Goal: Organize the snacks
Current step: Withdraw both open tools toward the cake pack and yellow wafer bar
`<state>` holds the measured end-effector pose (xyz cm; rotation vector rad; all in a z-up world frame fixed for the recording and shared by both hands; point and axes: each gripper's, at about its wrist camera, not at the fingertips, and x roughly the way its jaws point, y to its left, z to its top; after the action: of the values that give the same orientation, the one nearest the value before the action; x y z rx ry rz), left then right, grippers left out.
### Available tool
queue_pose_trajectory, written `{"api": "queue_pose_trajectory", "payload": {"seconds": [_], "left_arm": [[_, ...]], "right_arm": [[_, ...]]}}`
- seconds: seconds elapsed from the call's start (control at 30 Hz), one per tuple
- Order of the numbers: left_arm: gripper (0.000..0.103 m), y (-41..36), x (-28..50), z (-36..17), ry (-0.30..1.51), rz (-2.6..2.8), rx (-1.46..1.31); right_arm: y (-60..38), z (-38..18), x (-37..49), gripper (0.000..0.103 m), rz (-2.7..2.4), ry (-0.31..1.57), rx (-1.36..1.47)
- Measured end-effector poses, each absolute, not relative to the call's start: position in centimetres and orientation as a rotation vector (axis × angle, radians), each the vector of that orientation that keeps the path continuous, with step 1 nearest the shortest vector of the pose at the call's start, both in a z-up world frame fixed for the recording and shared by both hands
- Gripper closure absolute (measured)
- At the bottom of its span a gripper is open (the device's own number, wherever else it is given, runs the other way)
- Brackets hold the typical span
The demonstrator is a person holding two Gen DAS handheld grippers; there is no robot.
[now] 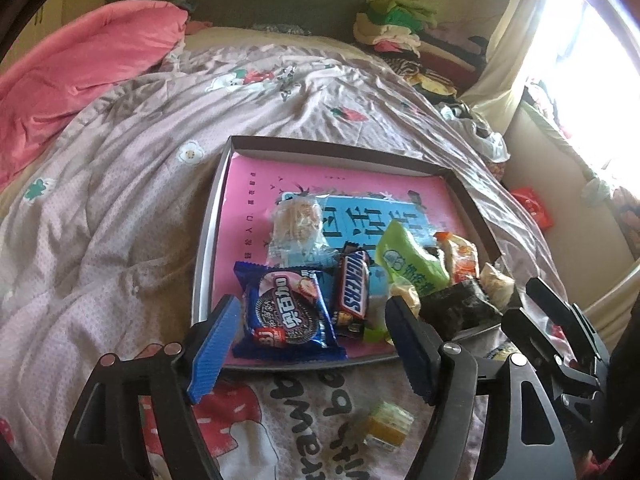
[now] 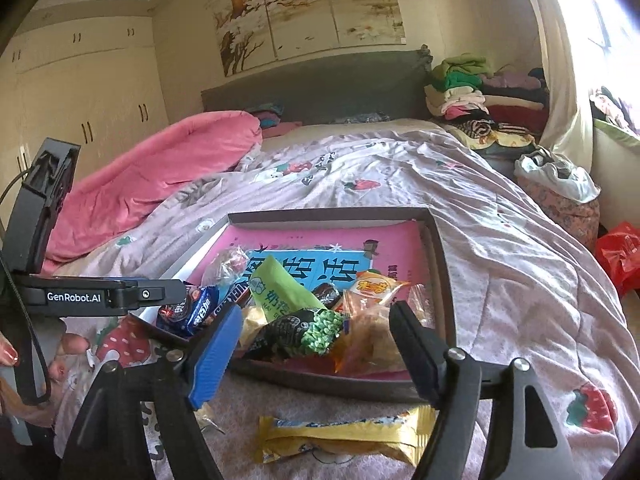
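Both tongs stand wide with nothing between the blue pads: the left tongs [image 1: 314, 344] hover over the near edge of the tray [image 1: 208, 240], framing the blue cookie packet [image 1: 286, 312] and the Snickers bar [image 1: 352, 288], while the right tongs [image 2: 316, 354] sit over the tray's near right corner above the dark green-ended packet [image 2: 300, 332]. Two snacks lie outside the tray on the bed cover: a long yellow wrapper [image 2: 344, 436] just below the right tongs, and a small yellow-green packet [image 1: 386, 426] below the left tongs. The yellow wrapper lies crosswise, its long axis running side to side (parallel to the gap between the pads). So the right tongs are probably the nearer pair, and would need a roll to close across its narrow width.
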<state>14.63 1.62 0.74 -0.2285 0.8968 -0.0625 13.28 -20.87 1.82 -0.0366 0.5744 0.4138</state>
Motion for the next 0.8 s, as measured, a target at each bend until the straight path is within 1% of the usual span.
{"api": "queue_pose_trajectory", "payload": {"seconds": [0.27, 0.33, 0.57, 0.67, 0.8], "left_arm": [[0.027, 1.1, 13.5, 1.5, 0.889, -0.096, -0.232], [0.027, 1.0, 13.3, 1.6, 0.889, -0.102, -0.235], [0.025, 0.6, 12.1, 1.7, 0.882, -0.123, -0.239], [0.024, 0.4, 11.7, 1.7, 0.885, -0.126, -0.235], [0.024, 0.2, 11.0, 1.0, 0.908, -0.139, -0.225]], "right_arm": [[-22.7, 2.7, 12.5, 0.025, 0.381, 0.590, 0.029], [-23.1, 2.9, 12.3, 0.023, 0.370, 0.594, 0.040], [-23.6, 2.9, 11.5, 0.021, 0.361, 0.620, 0.053], [-23.7, 2.8, 11.1, 0.017, 0.360, 0.635, 0.058], [-23.6, 2.3, 10.7, 0.016, 0.354, 0.667, 0.060]]}}
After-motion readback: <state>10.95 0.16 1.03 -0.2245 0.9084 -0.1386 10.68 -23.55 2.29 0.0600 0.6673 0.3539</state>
